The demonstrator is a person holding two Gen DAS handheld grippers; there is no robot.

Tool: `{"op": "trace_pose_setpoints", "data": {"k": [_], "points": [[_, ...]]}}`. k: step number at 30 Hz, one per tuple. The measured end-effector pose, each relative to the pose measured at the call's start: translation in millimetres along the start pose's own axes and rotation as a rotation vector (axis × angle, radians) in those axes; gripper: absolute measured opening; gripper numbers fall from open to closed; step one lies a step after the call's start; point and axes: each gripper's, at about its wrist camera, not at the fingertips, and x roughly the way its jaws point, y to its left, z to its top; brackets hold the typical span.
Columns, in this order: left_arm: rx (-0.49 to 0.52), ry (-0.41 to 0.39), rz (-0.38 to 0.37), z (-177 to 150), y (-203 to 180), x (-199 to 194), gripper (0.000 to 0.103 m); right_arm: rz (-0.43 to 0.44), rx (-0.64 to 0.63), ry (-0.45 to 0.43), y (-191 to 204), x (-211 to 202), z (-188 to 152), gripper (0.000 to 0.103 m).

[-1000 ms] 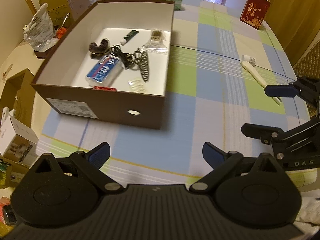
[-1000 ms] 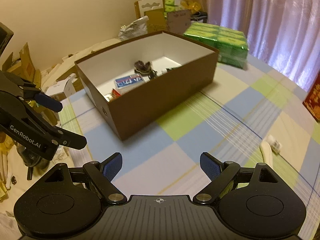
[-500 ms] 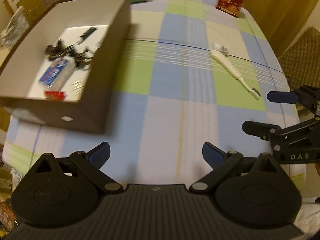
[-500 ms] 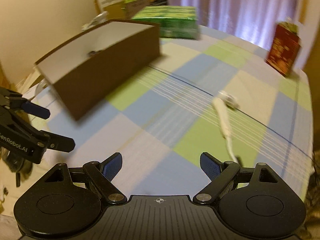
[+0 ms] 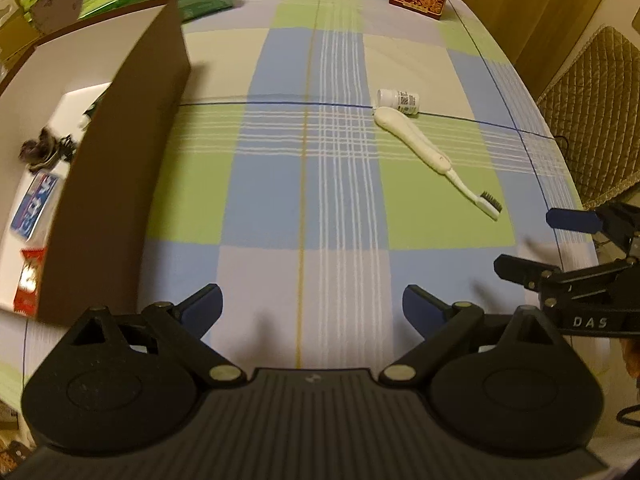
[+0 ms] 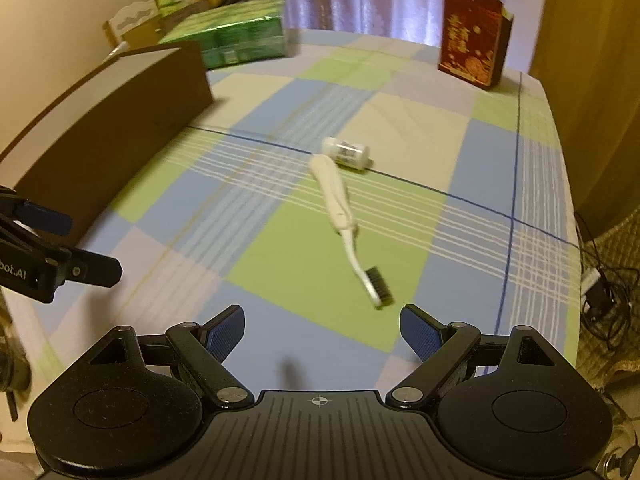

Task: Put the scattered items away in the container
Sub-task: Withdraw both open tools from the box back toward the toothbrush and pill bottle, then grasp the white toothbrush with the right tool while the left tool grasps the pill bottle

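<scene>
Both my left tongs and right tongs gape, holding nothing. The white brush with dark bristles lies flat on the table, its thick handle end touching a small white bottle.

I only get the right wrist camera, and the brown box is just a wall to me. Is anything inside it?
Observer: Yes. The left wrist view looks over the wall of the brown box, and a blue and white packet lies flat on its white floor.
Operator: Ooh! Is that all?
Observer: No. A small red packet lies in the near corner, closer to the camera than the blue one.
Operator: Anything at the back?
Observer: A dark tangled thing lies farther in, beyond the blue and white packet. It is too blurred to name.
</scene>
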Motion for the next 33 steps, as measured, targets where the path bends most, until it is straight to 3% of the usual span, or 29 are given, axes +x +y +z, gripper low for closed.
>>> {"op": "trace_pose_setpoints", "data": {"k": [10, 22, 25, 30, 31, 32, 33], "points": [[0.052, 0.038, -0.002, 32, -6, 37, 0.094, -0.01, 0.053, -0.029, -20, 25, 10, 0.09], [0.082, 0.071, 0.004, 68, 9, 71, 0.093, -0.007, 0.007, -0.058, -26, 57, 34, 0.089], [0.094, 0.075, 0.003, 76, 9, 80, 0.092, 0.001, 0.01, -0.044, -28, 65, 37, 0.067], [0.112, 0.085, 0.0, 87, 7, 93, 0.092, 0.004, -0.001, -0.052, -29, 77, 43, 0.067], [0.116, 0.087, 0.001, 88, 6, 95, 0.092, 0.008, -0.009, -0.056, -28, 79, 44, 0.061], [0.119, 0.089, 0.003, 89, 6, 96, 0.092, 0.017, -0.019, -0.053, -27, 81, 45, 0.04], [0.123, 0.09, 0.004, 89, 6, 97, 0.092, 0.033, -0.03, -0.041, -26, 84, 46, 0.033]]}}
